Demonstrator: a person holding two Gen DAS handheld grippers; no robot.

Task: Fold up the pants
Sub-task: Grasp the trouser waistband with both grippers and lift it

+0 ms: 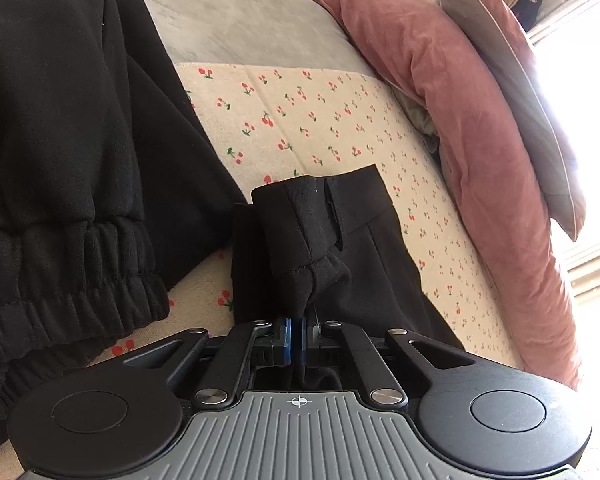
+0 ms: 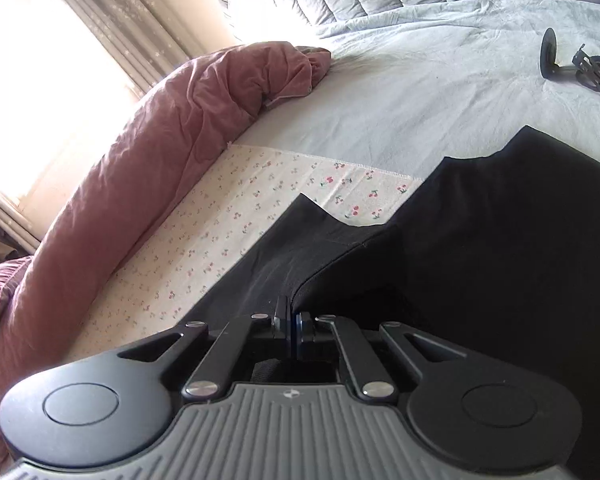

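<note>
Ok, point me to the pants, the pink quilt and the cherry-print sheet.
pants (image 1: 364, 216), left wrist view, on the flat waistband corner.
pink quilt (image 2: 148, 152), right wrist view, on its rumpled middle.
cherry-print sheet (image 1: 300, 120), left wrist view, on a bare patch beyond the pants.

Strong daylight from the window (image 2: 40, 92) blows out to white glare in both views. Black pants (image 1: 80, 120) lose detail in shadow. Fisheye bending curves the edges; focus otherwise sharp.
</note>
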